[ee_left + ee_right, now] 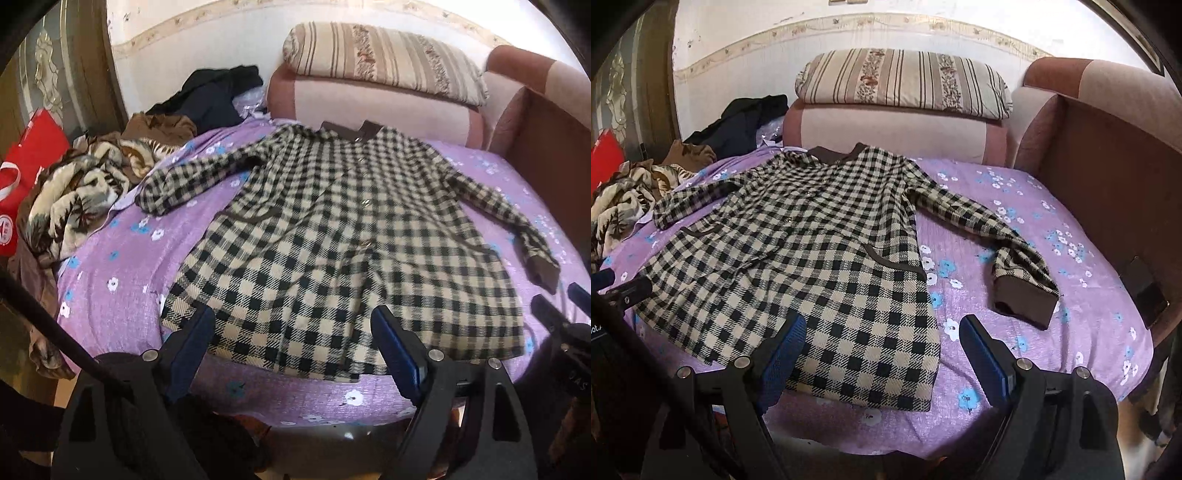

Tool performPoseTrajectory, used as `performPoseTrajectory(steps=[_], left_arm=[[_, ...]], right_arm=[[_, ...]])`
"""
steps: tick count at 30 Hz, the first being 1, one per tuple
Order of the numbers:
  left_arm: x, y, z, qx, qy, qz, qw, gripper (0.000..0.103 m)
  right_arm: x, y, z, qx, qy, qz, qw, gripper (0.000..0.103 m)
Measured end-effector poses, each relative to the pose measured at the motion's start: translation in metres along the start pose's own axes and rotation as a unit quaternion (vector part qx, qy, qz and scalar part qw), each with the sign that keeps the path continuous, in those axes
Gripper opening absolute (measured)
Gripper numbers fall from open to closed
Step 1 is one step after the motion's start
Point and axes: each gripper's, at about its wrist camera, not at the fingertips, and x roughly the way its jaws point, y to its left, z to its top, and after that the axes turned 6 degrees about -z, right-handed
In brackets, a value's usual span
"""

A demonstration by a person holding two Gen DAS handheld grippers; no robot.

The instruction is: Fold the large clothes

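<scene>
A black-and-beige checked coat (332, 236) with a brown collar and cuffs lies flat, front up, on the purple flowered bedsheet (110, 280), both sleeves spread out. It also shows in the right wrist view (812, 251). My left gripper (295, 325) is open and empty, hovering over the hem near the coat's left bottom part. My right gripper (882, 332) is open and empty above the hem's right corner. The right sleeve's brown cuff (1023, 306) lies to the right of it. The other gripper's tips show at the edge of each view (561, 306) (624, 288).
A pile of patterned and brown clothes (85, 188) and dark garments (214, 96) lie at the bed's left. A red bag (26, 166) stands further left. A striped pillow (905, 81) rests on the pink headboard cushion (886, 129). A brown side board (1108, 184) borders the right.
</scene>
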Motion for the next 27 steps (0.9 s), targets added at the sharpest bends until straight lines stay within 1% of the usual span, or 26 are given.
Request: performPoseTrajectory(steps=[4,8,14,24,25,27], left_arm=[[0.016,0.006,0.002,-0.01,0.022,0.004,0.9997,0.085],[0.03,0.012,0.002,-0.018,0.042,-0.002,0.9989,0.085],[0.045,0.014,0.001,-0.021,0.058,-0.006,0.9981,0.085],[0.059,0.02,0.0,-0.033,0.076,-0.029,0.9961,0.085],[0.059,0.02,0.0,-0.033,0.077,-0.03,0.996,0.084],[0.06,0.018,-0.001,-0.027,0.08,-0.028,0.996,0.076]], right_arm=[[0.013,-0.004,0.005,0.008,0.013,-0.002,1.0,0.088],[0.025,-0.004,0.008,0.011,0.025,-0.003,1.0,0.088],[0.037,0.001,0.012,0.005,0.035,-0.003,0.999,0.088],[0.049,0.007,0.016,-0.001,0.041,0.003,0.999,0.088],[0.049,0.008,0.016,-0.002,0.04,0.003,0.999,0.088],[0.05,0.009,0.017,-0.003,0.037,0.005,0.999,0.088]])
